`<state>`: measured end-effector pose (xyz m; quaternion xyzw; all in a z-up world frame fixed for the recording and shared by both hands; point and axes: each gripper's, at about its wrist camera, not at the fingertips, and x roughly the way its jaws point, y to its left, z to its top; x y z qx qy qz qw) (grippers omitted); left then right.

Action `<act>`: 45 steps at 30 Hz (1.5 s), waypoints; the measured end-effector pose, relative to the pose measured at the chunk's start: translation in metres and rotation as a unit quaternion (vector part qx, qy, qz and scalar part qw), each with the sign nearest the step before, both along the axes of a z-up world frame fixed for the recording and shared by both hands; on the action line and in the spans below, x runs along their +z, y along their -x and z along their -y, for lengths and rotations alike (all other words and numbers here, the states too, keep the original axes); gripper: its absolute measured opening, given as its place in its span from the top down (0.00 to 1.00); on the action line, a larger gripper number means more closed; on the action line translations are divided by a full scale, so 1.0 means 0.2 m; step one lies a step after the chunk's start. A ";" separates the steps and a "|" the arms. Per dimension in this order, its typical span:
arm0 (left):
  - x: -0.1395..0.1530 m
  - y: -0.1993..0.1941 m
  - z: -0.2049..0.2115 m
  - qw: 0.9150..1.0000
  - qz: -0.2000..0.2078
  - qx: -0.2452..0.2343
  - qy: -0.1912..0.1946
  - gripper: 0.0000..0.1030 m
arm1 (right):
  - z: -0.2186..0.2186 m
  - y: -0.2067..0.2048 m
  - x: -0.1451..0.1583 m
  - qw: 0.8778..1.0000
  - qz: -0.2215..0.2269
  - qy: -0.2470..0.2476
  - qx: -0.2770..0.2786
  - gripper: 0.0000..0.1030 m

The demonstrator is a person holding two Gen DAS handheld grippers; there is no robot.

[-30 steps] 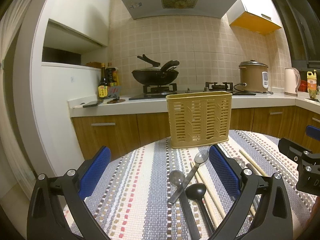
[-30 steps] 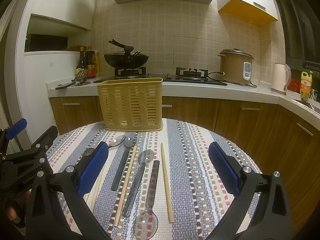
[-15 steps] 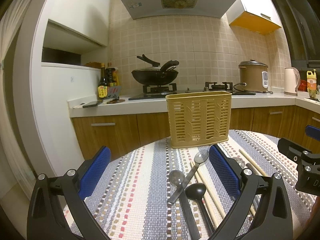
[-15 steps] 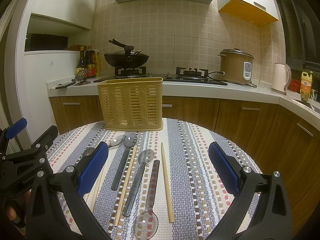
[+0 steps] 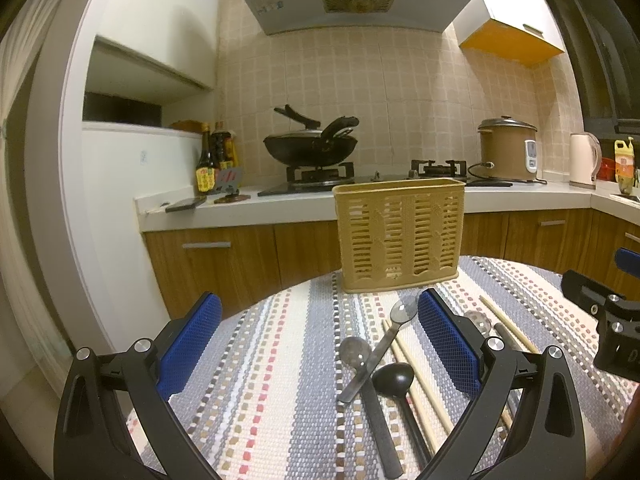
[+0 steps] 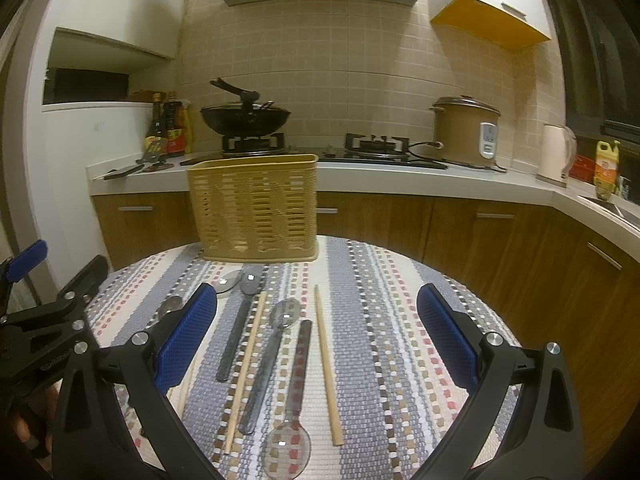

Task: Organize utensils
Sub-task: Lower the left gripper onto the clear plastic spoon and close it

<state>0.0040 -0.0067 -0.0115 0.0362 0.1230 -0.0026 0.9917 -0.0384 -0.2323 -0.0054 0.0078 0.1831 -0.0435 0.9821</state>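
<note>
My left gripper (image 5: 318, 350) is spread wide with nothing between its blue pads (image 5: 190, 344), and my right gripper (image 6: 316, 338) is spread just as wide and empty too; both hang low over the near edge of the round table, whose striped cloth (image 6: 384, 320) covers all of the top I can see. The near ends of most utensils are cut off or hidden behind my own gripper frames, so I cannot count them surely. From the right wrist I see a clear spoon (image 6: 289, 436) nearest me, bowl toward the near edge, a lone chopstick (image 6: 326, 364) just right of it, and further left a grey spoon (image 6: 266, 364), another chopstick (image 6: 246, 372) and a dark-handled spoon (image 6: 236, 332). The left wrist shows what that view partly hides behind its left finger: a metal spoon (image 5: 378, 350) lying slanted across a second spoon's handle, and a black spoon (image 5: 394, 376) beside them, apparently touching. The right half of the cloth lies bare out to the table's right edge; its left side is bare as well. At the far edge the slotted yellow utensil basket (image 6: 254, 212) stands upright; its inside is hard to read through the slots. Beyond it runs the kitchen counter (image 6: 400, 180) with a wok (image 5: 310, 148).
</note>
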 end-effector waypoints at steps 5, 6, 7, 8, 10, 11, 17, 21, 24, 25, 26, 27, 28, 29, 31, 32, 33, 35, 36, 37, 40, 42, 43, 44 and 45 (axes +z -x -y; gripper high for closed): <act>0.02 -0.11 -0.13 0.997 -0.065 -0.025 0.025 0.08 | 0.07 -0.03 -0.03 0.998 -0.015 -0.050 -0.035 0.07; 0.02 -0.14 -0.15 0.996 -0.077 -0.035 0.025 0.09 | 0.09 -0.03 -0.03 0.997 -0.024 -0.056 -0.036 0.07; 0.03 -0.16 -0.17 0.995 -0.089 -0.047 0.021 0.10 | 0.10 -0.04 -0.03 0.997 -0.033 -0.057 -0.035 0.07; 0.04 -0.19 -0.19 0.993 -0.102 -0.064 0.015 0.12 | 0.11 -0.05 -0.04 0.997 -0.041 -0.059 -0.041 0.07; 0.05 -0.26 -0.20 0.985 -0.136 -0.106 0.005 0.13 | 0.14 -0.06 -0.02 0.995 -0.046 -0.074 -0.041 0.07; 0.05 -0.29 -0.19 0.981 -0.149 -0.123 -0.001 0.14 | 0.15 -0.07 -0.02 0.995 -0.053 -0.077 -0.035 0.07; 0.05 -0.50 -0.15 0.947 -0.237 -0.218 -0.002 0.27 | 0.18 -0.22 0.05 0.992 -0.122 -0.042 -0.010 0.07; 0.01 -0.69 -0.09 0.916 -0.308 -0.255 -0.014 0.41 | 0.21 -0.40 0.02 0.977 -0.203 -0.059 0.026 0.10; -0.02 -0.79 -0.02 0.898 -0.345 -0.271 -0.027 0.43 | 0.24 -0.57 -0.02 0.958 -0.272 -0.081 0.048 0.24; -0.04 -0.83 0.03 0.886 -0.364 -0.286 -0.032 0.43 | 0.24 -0.60 -0.04 0.955 -0.278 -0.087 0.054 0.29; -0.05 -0.85 0.06 0.877 -0.378 -0.294 -0.037 0.43 | 0.25 -0.65 -0.06 0.949 -0.296 -0.093 0.059 0.33; -0.08 -0.88 0.09 0.868 -0.393 -0.300 -0.044 0.43 | 0.25 -0.69 -0.08 0.943 -0.312 -0.098 0.065 0.35; -0.10 -0.91 0.13 0.862 -0.405 -0.300 -0.050 0.44 | 0.25 -0.72 -0.09 0.938 -0.325 -0.100 0.069 0.39; -0.12 -0.93 0.16 0.858 -0.414 -0.299 -0.055 0.46 | 0.25 -0.75 -0.10 0.931 -0.341 -0.103 0.075 0.43; -0.16 -0.99 0.21 0.852 -0.428 -0.295 -0.064 0.46 | 0.24 -0.79 -0.13 0.921 -0.367 -0.101 0.082 0.46; -0.19 -1.02 0.23 0.848 -0.436 -0.293 -0.067 0.46 | 0.23 -0.81 -0.14 0.917 -0.376 -0.101 0.084 0.48; -0.20 -1.04 0.24 0.846 -0.441 -0.292 -0.070 0.46 | 0.23 -0.83 -0.15 0.914 -0.384 -0.100 0.085 0.48; -0.24 -1.07 0.27 0.843 -0.450 -0.285 -0.073 0.47 | 0.21 -0.85 -0.15 0.910 -0.395 -0.090 0.086 0.50; -0.25 -1.09 0.28 0.843 -0.453 -0.281 -0.074 0.47 | 0.21 -0.87 -0.16 0.910 -0.398 -0.084 0.087 0.52; -0.25 -1.10 0.29 0.844 -0.453 -0.278 -0.075 0.48 | 0.19 -0.88 -0.15 0.908 -0.402 -0.076 0.089 0.55; -0.27 -1.14 0.33 0.843 -0.456 -0.274 -0.079 0.48 | 0.16 -0.90 -0.15 0.905 -0.408 -0.069 0.096 0.56; -0.28 -1.15 0.35 0.842 -0.460 -0.270 -0.083 0.48 | 0.14 -0.91 -0.15 0.903 -0.411 -0.073 0.102 0.56; -0.28 -1.16 0.36 0.842 -0.461 -0.265 -0.085 0.48 | 0.13 -0.92 -0.15 0.902 -0.412 -0.075 0.104 0.56; -0.29 -1.17 0.37 0.844 -0.459 -0.264 -0.086 0.49 | 0.12 -0.93 -0.14 0.901 -0.413 -0.078 0.107 0.56; -0.29 -1.18 0.39 0.846 -0.456 -0.263 -0.086 0.49 | 0.11 -0.94 -0.14 0.900 -0.414 -0.080 0.108 0.56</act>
